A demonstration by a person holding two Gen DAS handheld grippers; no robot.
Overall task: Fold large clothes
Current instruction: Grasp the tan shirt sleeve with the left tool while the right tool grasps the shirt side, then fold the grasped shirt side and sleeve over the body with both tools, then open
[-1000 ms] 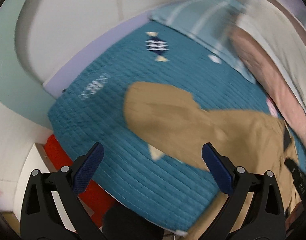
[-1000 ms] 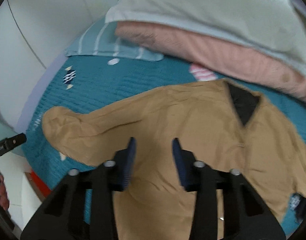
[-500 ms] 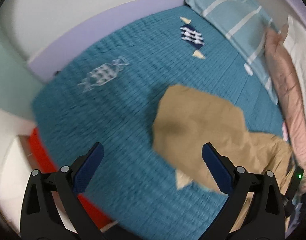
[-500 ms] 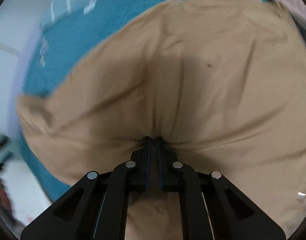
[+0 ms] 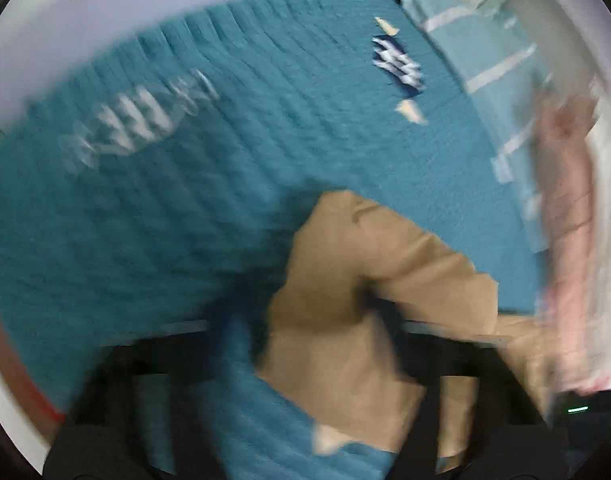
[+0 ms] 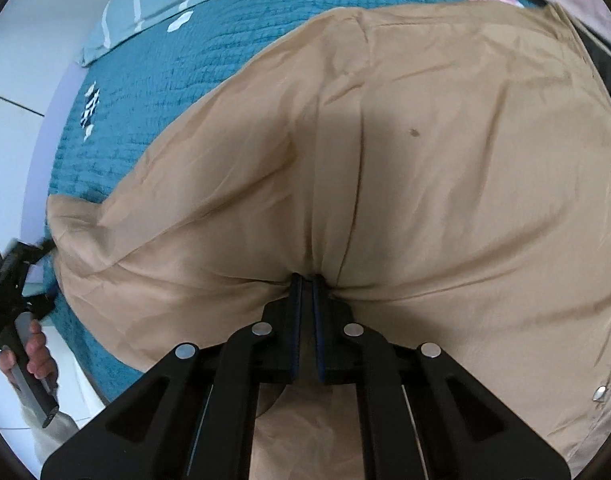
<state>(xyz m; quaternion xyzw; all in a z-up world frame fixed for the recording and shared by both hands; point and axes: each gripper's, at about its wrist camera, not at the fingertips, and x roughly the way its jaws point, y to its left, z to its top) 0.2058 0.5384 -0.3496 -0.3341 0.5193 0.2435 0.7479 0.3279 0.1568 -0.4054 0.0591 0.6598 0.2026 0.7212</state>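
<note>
A large tan garment [image 6: 425, 160] lies spread on a teal quilted bedspread [image 6: 185, 80]. My right gripper [image 6: 306, 280] is shut on a pinch of its fabric, and creases radiate from the pads. In the blurred left wrist view the tan sleeve end [image 5: 365, 280] lies between the fingers of my left gripper [image 5: 317, 332]. Its jaws are closing and still stand apart around the cloth. The right wrist view also shows the left gripper [image 6: 17, 268] at the sleeve's tip, held by a hand [image 6: 33, 356].
A striped pale-blue pillow [image 5: 485, 60] lies at the head of the bed, with pink bedding [image 5: 565, 240] beside it. The teal bedspread [image 5: 185, 220] ends at a lilac bed edge. Something red [image 5: 25, 392] shows below the bed's near side.
Both grippers came down onto the garment. The right one shut on a pinch of fabric, then held still. The left one reached the sleeve end and its wide jaws narrowed.
</note>
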